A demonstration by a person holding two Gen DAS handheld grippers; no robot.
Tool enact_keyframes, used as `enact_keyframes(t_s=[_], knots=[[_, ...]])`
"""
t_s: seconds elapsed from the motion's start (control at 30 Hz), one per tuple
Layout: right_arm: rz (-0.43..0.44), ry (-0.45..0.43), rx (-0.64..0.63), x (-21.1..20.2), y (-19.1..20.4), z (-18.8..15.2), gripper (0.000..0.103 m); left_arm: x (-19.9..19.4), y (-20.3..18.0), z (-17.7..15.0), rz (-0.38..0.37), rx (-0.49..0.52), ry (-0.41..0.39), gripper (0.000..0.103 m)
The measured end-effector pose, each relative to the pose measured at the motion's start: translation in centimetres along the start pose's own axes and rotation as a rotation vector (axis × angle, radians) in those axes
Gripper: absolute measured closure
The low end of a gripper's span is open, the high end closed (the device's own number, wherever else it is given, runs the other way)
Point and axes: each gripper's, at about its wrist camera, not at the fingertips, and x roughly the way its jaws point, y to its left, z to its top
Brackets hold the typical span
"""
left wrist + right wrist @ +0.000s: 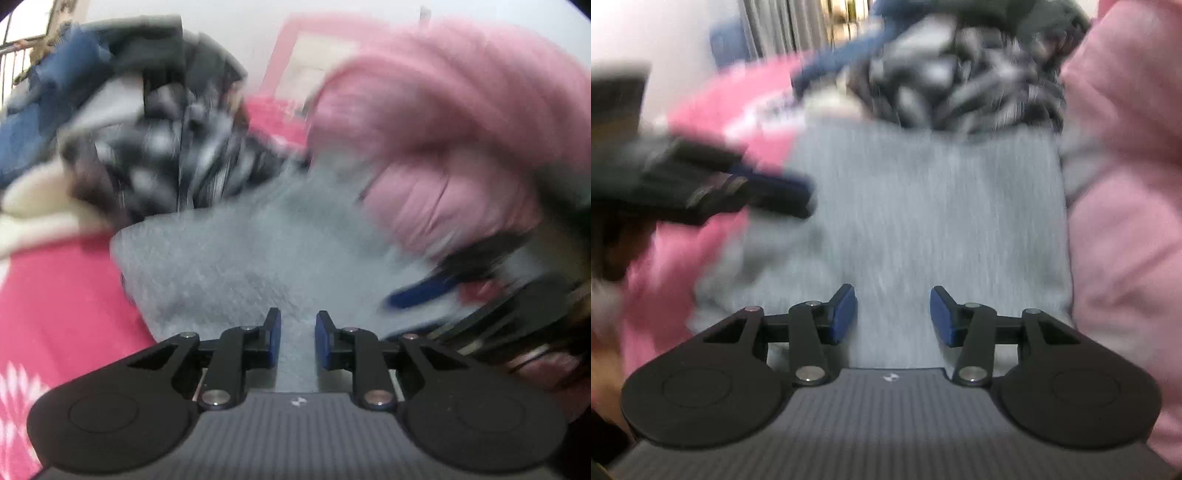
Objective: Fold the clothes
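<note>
Both claws, L & R, agape over grey garment.

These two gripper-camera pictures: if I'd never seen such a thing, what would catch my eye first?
Probably the grey garment spread flat in the middle, with the right gripper open above its near edge. On its right bulges a big soft pink garment, and behind it sits a blurred heap of dark patterned and blue clothes. From the left wrist view, the left gripper is also open over the grey cloth.
</note>
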Motion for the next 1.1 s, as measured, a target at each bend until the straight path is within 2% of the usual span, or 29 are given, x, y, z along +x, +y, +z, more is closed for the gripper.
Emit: enact_keyframes(t_s=[0.03,0.13,0.17,0.23,0.3,0.37,0.43,0.5,0.57,0.63,0.7,0.9,1.03,1.1], knots=[[0.006,0.007,0.044,-0.8,-0.7,-0.7,0.058,0.2,-0.1,-0.2,0.009,0.003,0.009,0.079],[0.041,0.010,0.186,-2.7,-2.8,-2.3,0.058,0.6,-0.6,-0.6,0.035,0.007,0.038,0.060],[0.056,0.001,0.238,-3.1,-3.4,-2.4,0.058,0.6,-0.8,-0.1,0.044,-0.014,0.059,0.050],[0.068,-0.024,0.333,-4.2,-4.0,-2.1,0.058,0.7,-1.5,0.9,0.078,-0.052,0.094,0.041],[0.044,-0.058,0.365,-5.4,-3.4,-1.2,0.057,0.8,-2.1,1.7,0.111,-0.074,0.107,0.036],[-0.018,-0.093,0.343,-6.4,-2.2,0.1,0.052,0.8,-2.7,2.4,0.136,-0.088,0.109,0.024],[-0.087,-0.097,0.321,-7.0,-1.2,1.4,0.045,0.8,-3.3,3.0,0.161,-0.101,0.110,0.000],[-0.121,-0.108,0.289,-7.5,-0.4,2.3,0.028,0.8,-3.9,3.7,0.185,-0.114,0.112,0.000],[-0.188,-0.122,0.275,-8.2,-0.1,2.6,0.019,0.8,-4.5,4.3,0.211,-0.125,0.114,0.000],[-0.221,-0.132,0.303,-7.8,-0.5,2.8,0.019,1.0,-5.1,4.7,0.245,-0.104,0.121,0.000],[-0.214,-0.130,0.347,-7.9,-1.2,2.6,0.019,1.1,-5.8,4.9,0.272,-0.081,0.138,0.000],[-0.235,-0.112,0.350,-7.5,-1.2,2.6,0.019,0.3,-7.7,5.3,0.289,-0.017,0.157,0.000],[-0.246,-0.126,0.348,-8.0,-1.2,2.7,0.019,-0.1,-8.0,5.2,0.281,-0.020,0.152,0.000],[-0.249,-0.122,0.352,-8.1,-1.3,2.7,0.019,0.0,-7.8,5.2,0.325,-0.029,0.158,0.000]])
